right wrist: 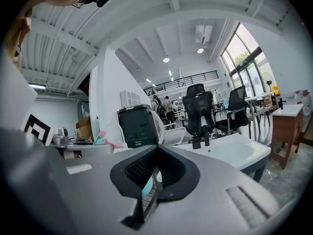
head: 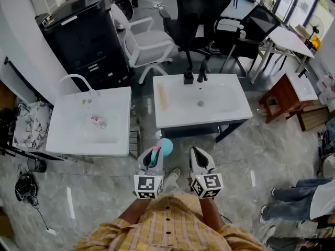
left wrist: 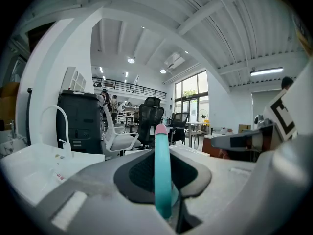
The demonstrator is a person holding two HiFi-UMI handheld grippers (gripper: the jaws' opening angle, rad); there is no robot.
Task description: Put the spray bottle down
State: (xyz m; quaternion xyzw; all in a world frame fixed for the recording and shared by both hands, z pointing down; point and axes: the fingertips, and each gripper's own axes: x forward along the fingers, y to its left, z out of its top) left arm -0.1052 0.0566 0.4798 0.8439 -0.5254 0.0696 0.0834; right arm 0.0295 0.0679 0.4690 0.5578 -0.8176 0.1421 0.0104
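A teal spray bottle with a pink trigger sits in my left gripper, which is shut on it, close in front of the person's body. In the left gripper view the bottle stands upright between the black pads, its pink tip on top. My right gripper is level beside it on the right, holding nothing, its pads closed together. Both grippers hang over the grey floor. They are nearer than the two white basins, opposite the gap between them.
A white basin with a curved white tap stands at the left, a small bottle lying in it. A second basin with black taps stands ahead. A black cabinet, office chairs and a wooden table lie beyond. A person's legs are at the right.
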